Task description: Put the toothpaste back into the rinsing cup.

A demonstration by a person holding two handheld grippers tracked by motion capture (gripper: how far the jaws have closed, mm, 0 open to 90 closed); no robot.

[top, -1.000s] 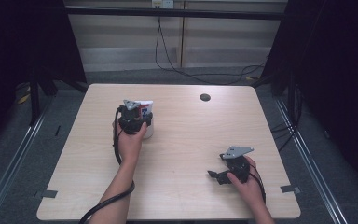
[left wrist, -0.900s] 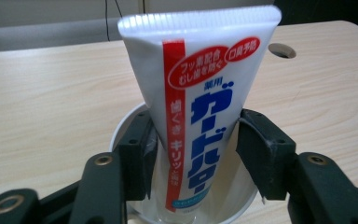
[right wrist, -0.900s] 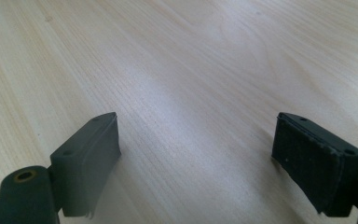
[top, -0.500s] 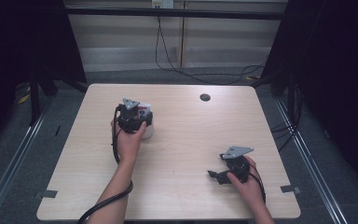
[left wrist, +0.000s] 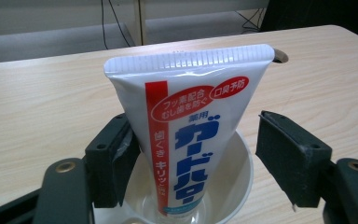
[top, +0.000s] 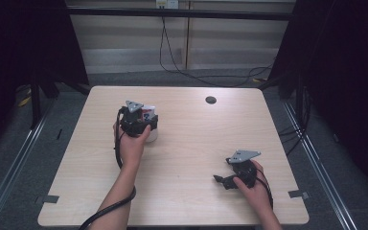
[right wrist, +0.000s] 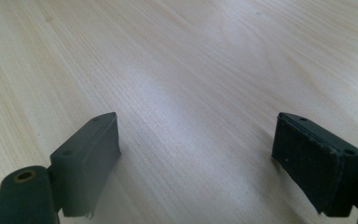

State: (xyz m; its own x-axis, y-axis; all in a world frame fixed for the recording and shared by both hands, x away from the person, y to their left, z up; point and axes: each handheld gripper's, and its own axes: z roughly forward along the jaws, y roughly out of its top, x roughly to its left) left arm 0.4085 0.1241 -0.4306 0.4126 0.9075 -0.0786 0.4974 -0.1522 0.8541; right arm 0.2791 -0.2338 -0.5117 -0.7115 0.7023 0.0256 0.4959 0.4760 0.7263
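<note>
So the tube [left wrist: 193,140] stands cap-down in a white cup [left wrist: 235,186] on the worktop [top: 191,143], left of centre, crimped end up and long axis near vertical, tilting a bit. The left gripper [left wrist: 200,154] has its fingers spread on either side of it: one pad looks just about touching the tube, the other is clear of it, so nothing is gripped. Left hand is obviously the near one. The right gripper [top: 235,175] sits well apart near the front right, fingers released over bare wood.
</note>
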